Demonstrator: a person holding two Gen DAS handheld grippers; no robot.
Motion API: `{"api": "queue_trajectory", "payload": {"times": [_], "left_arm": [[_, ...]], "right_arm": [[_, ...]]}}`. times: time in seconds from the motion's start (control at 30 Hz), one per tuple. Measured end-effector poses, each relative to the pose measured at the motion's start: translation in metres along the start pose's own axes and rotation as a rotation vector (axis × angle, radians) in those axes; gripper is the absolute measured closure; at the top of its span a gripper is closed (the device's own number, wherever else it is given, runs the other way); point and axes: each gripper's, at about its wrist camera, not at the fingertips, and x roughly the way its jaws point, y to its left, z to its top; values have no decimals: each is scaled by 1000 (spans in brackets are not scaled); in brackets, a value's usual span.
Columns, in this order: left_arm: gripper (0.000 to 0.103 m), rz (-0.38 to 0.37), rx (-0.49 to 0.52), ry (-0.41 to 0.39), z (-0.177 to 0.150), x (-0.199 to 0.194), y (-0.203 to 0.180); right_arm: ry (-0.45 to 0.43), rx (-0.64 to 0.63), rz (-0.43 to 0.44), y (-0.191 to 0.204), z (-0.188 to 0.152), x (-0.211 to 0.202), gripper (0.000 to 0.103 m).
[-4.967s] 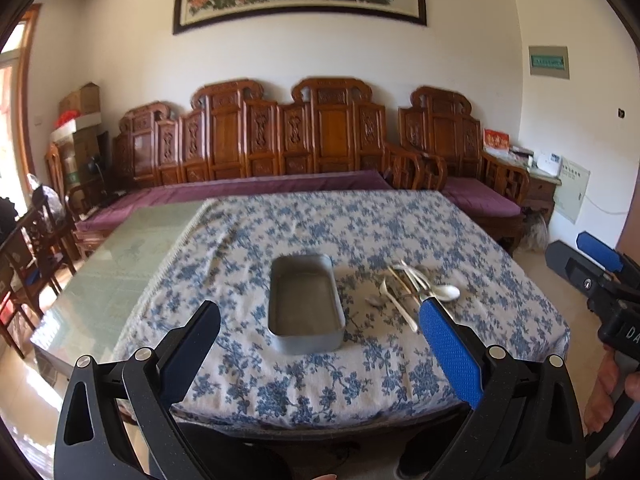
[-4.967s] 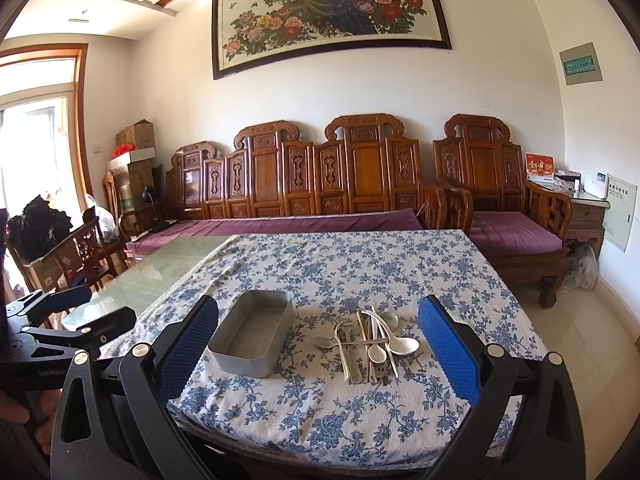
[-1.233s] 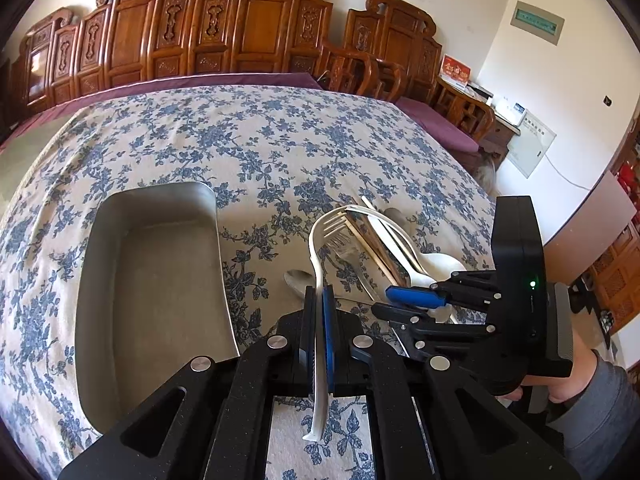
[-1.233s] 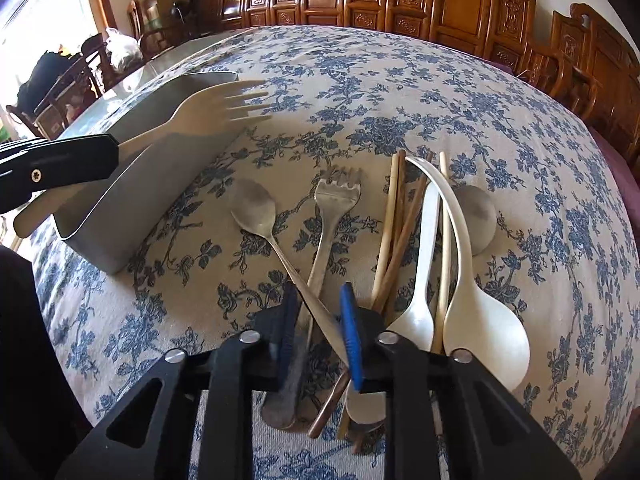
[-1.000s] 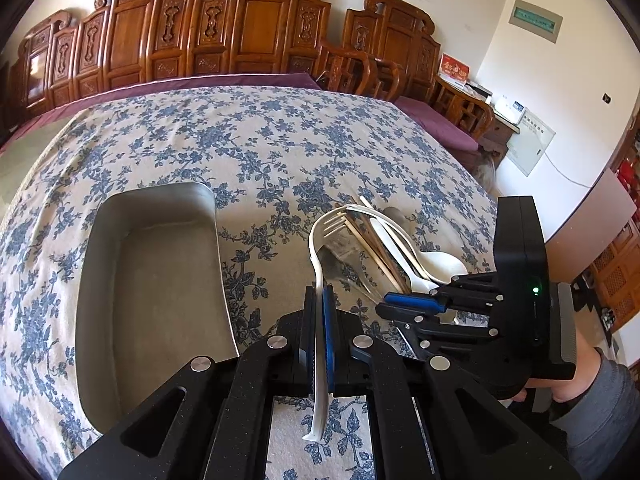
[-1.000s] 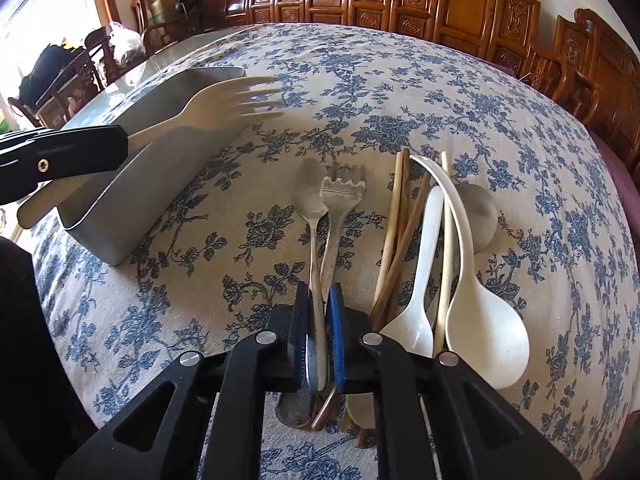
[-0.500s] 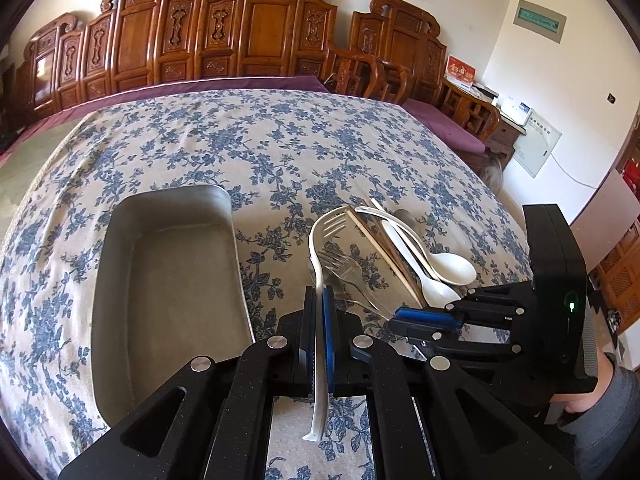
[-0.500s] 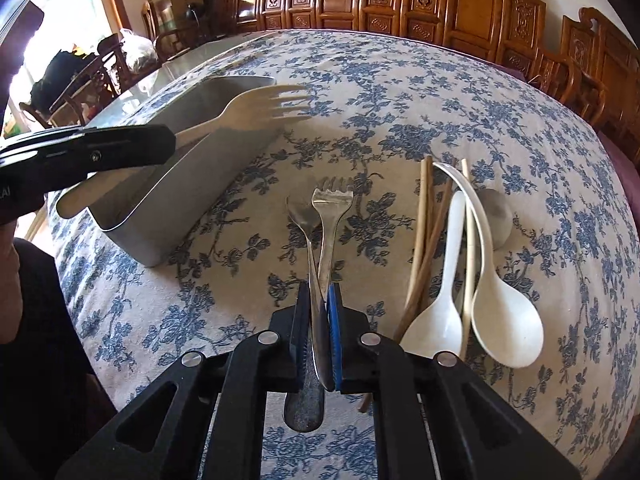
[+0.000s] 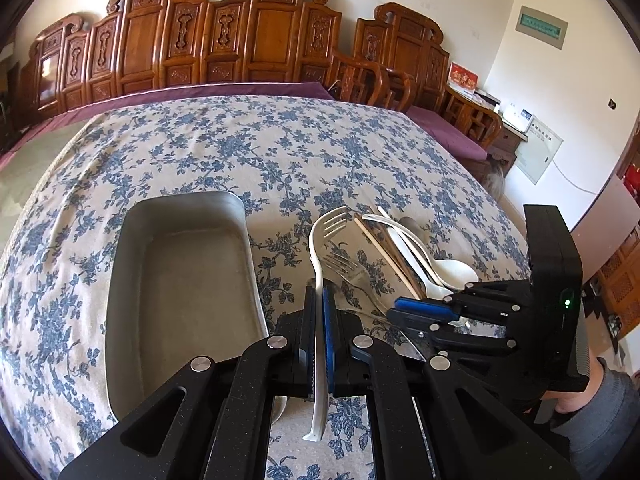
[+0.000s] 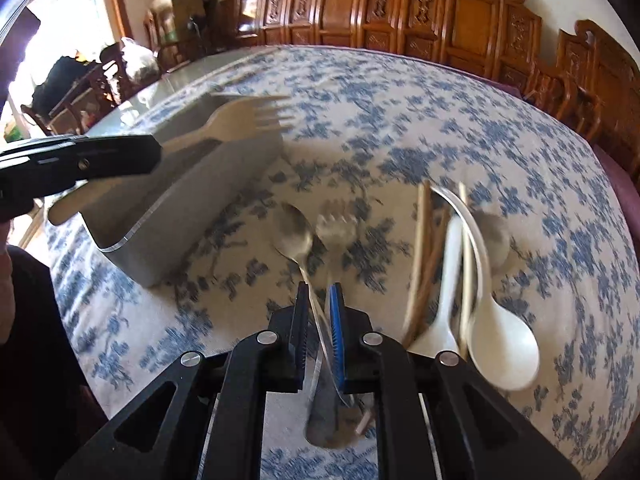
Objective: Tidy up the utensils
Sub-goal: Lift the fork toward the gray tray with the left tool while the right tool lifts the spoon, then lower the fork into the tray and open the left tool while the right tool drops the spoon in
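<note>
My left gripper is shut on the handle of a white plastic fork, held just right of the grey metal tray. From the right wrist the same white fork hangs over the tray's near corner, held by the left gripper. My right gripper is shut on the handles of a metal spoon and a metal fork, whose heads point away over the cloth. The right gripper also shows from the left wrist, with the metal fork sticking out of it.
Wooden chopsticks, two white spoons and another metal spoon lie in a bunch to the right on the floral tablecloth. Carved wooden benches line the far wall. A person's sleeve is at the lower right.
The right gripper shut on the metal spoon, then the spoon and fork handles together, and the spoon swung beside the fork. The left gripper keeps the white fork, almost still.
</note>
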Motion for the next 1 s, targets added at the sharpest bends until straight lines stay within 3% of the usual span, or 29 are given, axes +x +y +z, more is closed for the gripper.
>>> {"api": "queue_trajectory", "payload": {"times": [0.2,0.47,0.6,0.8,1.0], "left_arm": [[101,-10,-3,-2,0,-1,2],[101,-13,-1,-3,1,-2,3],[101,-5,-1,-8,3,-5,5],[101,32,8,-11,5,-14,11],[101,102,-10,-5,6,-21,34]], "right_arm": [[36,-43,14,9,10,21,90],[88,-100,-51,14,7,30,90],[105,-111,-38,18,5,30,99],[110,-91,13,26,6,28,100],[52,-37,32,23,15,14,100]]}}
